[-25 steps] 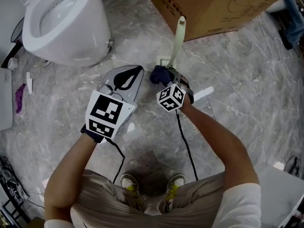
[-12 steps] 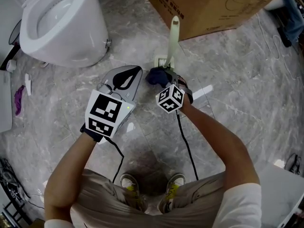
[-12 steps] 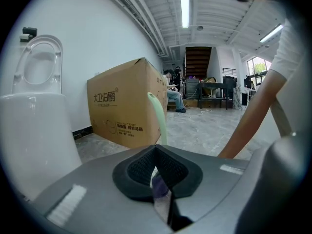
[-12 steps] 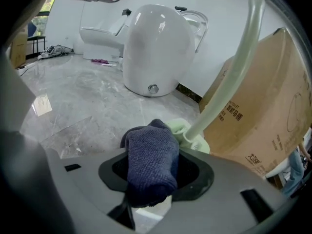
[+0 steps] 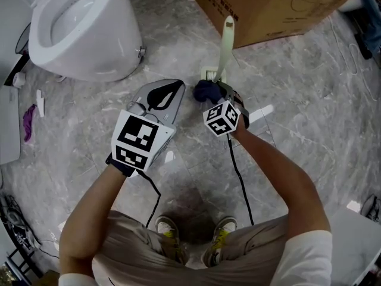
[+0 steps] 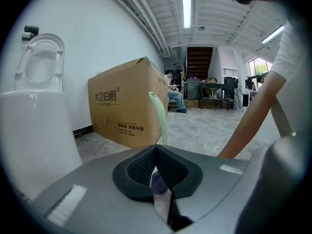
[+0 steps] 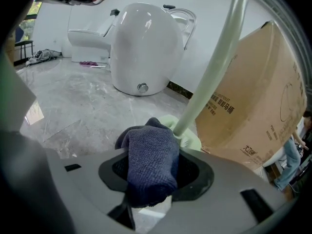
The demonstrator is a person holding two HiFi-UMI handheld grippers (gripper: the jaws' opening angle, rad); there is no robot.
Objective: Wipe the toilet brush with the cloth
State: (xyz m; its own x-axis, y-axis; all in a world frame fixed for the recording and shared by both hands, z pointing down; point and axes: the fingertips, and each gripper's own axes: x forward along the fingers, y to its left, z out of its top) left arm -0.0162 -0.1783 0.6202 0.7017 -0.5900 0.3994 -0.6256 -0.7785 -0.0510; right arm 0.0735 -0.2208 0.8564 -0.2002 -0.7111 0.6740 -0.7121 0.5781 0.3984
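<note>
Toilet and box on a marble floor

A white toilet (image 5: 77, 28), seat raised, stands at upper left on the grey marble floor (image 5: 309, 100). A large printed cardboard box (image 5: 268, 5) sits well apart at upper right. A purple scrap (image 5: 27, 123) lies near the toilet. Beyond the box are a staircase (image 6: 199, 62) and a lit ceiling strip (image 6: 186, 6).

The cloth (image 7: 148, 165) in the right gripper (image 5: 214, 93) is dark blue, and the toilet brush (image 5: 225, 43) just beyond it is pale green. Beyond the left gripper (image 5: 174, 87), the toilet (image 5: 89, 28) is white.
</note>
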